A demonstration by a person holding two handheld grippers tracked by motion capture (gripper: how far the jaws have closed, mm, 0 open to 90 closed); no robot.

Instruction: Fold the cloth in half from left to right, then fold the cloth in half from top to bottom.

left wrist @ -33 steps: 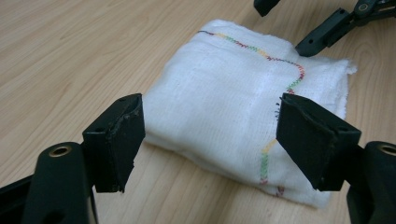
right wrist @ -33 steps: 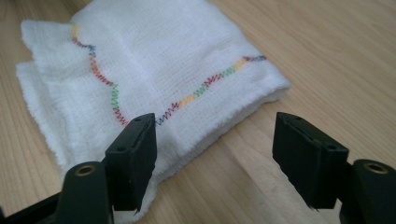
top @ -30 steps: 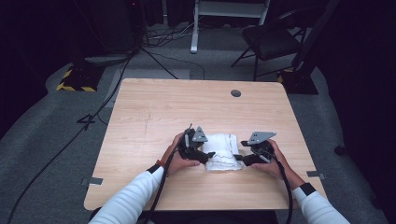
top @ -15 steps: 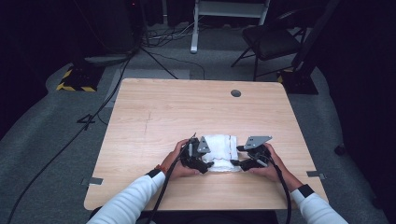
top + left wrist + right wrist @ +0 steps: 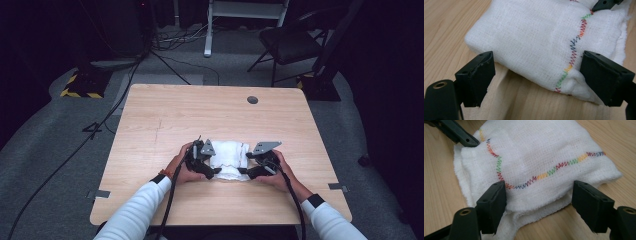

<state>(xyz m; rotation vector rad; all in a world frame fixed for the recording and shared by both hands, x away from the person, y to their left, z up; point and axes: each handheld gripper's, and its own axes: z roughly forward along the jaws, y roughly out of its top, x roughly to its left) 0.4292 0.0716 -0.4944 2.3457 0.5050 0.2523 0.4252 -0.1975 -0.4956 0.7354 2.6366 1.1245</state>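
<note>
A folded white gauze cloth (image 5: pixel 229 159) with rainbow zigzag stitching lies on the wooden table (image 5: pixel 200 115), near its front middle. My left gripper (image 5: pixel 212 171) sits low at the cloth's near-left corner, and my right gripper (image 5: pixel 244 171) at its near-right corner. In the left gripper view the cloth (image 5: pixel 536 37) has one folded edge between the jaws of the left gripper (image 5: pixel 539 68), and the pads stand off it. The right gripper (image 5: pixel 540 195) straddles the cloth's (image 5: pixel 536 152) folded corner without pressing it. Both pairs of jaws have just been opening.
A round cable hole (image 5: pixel 252 100) is in the table's far right. Beyond the table stand a black chair (image 5: pixel 287 45), a white frame (image 5: pixel 245 10) and cables on the grey floor. The person's white sleeves (image 5: pixel 135 215) come in from the front edge.
Both grippers have moved from the cloth's sides down to its near edge and closer together. The cloth lies in the same place.
</note>
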